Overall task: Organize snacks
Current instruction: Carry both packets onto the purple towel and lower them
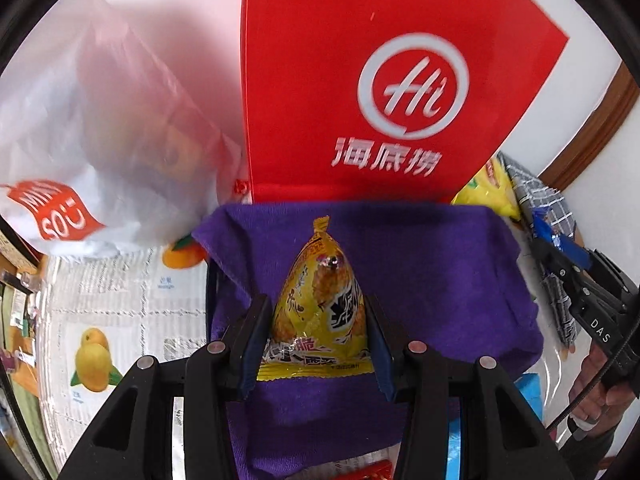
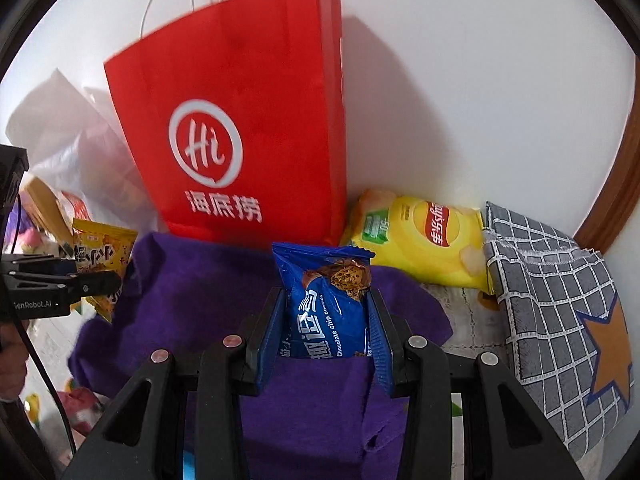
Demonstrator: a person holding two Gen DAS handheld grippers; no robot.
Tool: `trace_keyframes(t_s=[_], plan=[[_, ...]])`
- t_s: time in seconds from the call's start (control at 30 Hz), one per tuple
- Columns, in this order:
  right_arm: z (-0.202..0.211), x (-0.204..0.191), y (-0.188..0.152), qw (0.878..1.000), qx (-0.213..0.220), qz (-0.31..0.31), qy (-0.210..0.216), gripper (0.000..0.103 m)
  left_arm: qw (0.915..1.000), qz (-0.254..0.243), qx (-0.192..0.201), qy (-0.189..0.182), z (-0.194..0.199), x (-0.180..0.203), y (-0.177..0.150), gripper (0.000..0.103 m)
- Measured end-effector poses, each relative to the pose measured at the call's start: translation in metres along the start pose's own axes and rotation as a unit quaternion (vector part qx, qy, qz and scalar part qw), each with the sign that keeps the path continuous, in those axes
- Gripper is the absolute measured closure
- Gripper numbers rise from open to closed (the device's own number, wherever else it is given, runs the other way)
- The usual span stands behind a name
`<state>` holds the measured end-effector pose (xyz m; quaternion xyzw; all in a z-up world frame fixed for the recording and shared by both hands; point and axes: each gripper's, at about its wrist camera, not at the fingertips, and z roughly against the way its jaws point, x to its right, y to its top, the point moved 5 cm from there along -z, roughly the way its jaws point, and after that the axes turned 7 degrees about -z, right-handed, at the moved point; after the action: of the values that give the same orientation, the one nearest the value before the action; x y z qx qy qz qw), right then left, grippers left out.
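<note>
Yellow snack packet (image 1: 318,304): glossy crinkled plastic film. Blue cookie packet (image 2: 326,304): shiny foil-like wrap. Purple cloth (image 1: 440,280): matt, fuzzy fabric. Red bag (image 2: 240,120): smooth matt paper. White bag (image 1: 100,120): thin translucent plastic. Chip bag (image 2: 420,240): glossy. Checked cloth (image 2: 560,300): woven. Gripper fingers (image 1: 252,332): matt black plastic.

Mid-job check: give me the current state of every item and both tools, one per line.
Left tool: shut on yellow snack packet, above purple cloth.
Right tool: shut on blue cookie packet.
Red paper bag: upright against wall.
Yellow chip bag: lying flat, sealed.
Checked cloth: lying rumpled.
</note>
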<state>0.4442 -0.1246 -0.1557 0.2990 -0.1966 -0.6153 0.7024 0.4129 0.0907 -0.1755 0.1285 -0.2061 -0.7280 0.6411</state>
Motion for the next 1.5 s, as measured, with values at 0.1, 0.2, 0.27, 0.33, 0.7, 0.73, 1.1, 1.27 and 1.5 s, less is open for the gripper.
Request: trace_keyframes(t_s=[0.1,0.2,0.27,0.33,0.7,0.73,1.1,1.27,1.5], plan=[[-0.008,0.001,-0.004,1.0,-0.011,0.005,0.001,0.063,0.9999,-0.001,-0.011,0.002,-0.006,0.002,-0.002,0.059],[-0.016,0.0,-0.009,1.0,-0.023,0.011,-0.003,0.062,0.9998,-0.006,-0.019,0.003,-0.012,0.002,-0.004,0.059],[-0.02,-0.001,-0.012,0.999,-0.031,0.015,-0.004,0.062,0.9997,-0.007,-0.023,0.002,-0.014,0.003,-0.006,0.059],[-0.024,-0.002,-0.015,0.999,-0.036,0.017,-0.006,0.062,0.9996,-0.008,-0.025,0.003,-0.017,0.002,-0.006,0.059],[-0.039,-0.001,-0.025,0.997,-0.069,0.014,-0.01,0.062,0.9991,-0.01,-0.042,0.004,-0.03,0.009,-0.012,0.059],[-0.041,0.0,-0.026,0.997,-0.072,0.014,-0.011,0.062,0.999,-0.011,-0.043,0.004,-0.032,0.01,-0.012,0.059],[-0.05,0.0,-0.035,0.995,-0.091,0.021,-0.023,0.061,0.9978,-0.024,-0.061,-0.001,-0.047,0.021,-0.014,0.059],[-0.05,0.0,-0.037,0.995,-0.092,0.023,-0.022,0.061,0.9975,-0.024,-0.066,-0.001,-0.051,0.024,-0.015,0.058],[-0.052,-0.005,-0.038,0.995,-0.093,0.031,-0.02,0.057,0.9972,-0.027,-0.07,0.0,-0.052,0.023,-0.017,0.058]])
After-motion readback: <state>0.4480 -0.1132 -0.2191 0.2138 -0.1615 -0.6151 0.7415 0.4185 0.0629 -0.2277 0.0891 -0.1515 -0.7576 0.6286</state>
